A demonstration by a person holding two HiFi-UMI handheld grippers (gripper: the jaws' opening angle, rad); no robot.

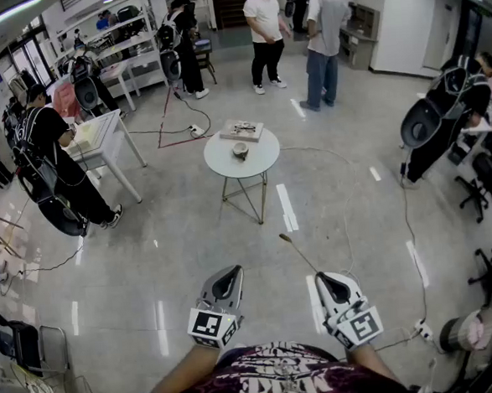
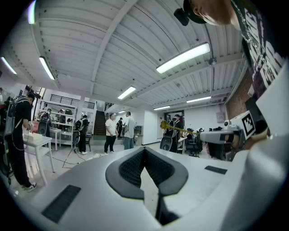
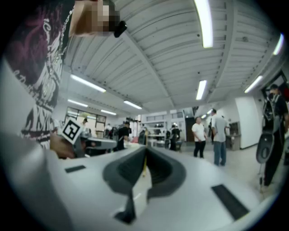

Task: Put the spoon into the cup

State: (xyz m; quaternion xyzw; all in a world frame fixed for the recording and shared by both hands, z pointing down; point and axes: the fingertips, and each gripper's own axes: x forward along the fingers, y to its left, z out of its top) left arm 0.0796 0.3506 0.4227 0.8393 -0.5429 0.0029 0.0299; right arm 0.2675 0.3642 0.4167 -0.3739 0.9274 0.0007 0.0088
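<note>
My right gripper [image 1: 321, 274] is shut on the handle of a thin golden spoon [image 1: 299, 253], whose bowl points forward over the floor. In the right gripper view the spoon [image 3: 144, 166] shows as a yellow sliver between the closed jaws [image 3: 145, 149]. The left gripper view shows the spoon [image 2: 165, 124] sticking out at the right. My left gripper [image 1: 234, 269] is held beside it, shut with nothing in it [image 2: 144, 150]. Well ahead of both grippers, the cup [image 1: 240, 151] stands on a small round white table [image 1: 264, 161].
A flat tray-like object [image 1: 241, 131] lies behind the cup. A person [image 1: 54, 154] stands at a white table [image 1: 107, 138] on the left. Two people [image 1: 265, 30] stand at the back. Black chairs [image 1: 431, 132] and a floor cable [image 1: 407, 222] are on the right.
</note>
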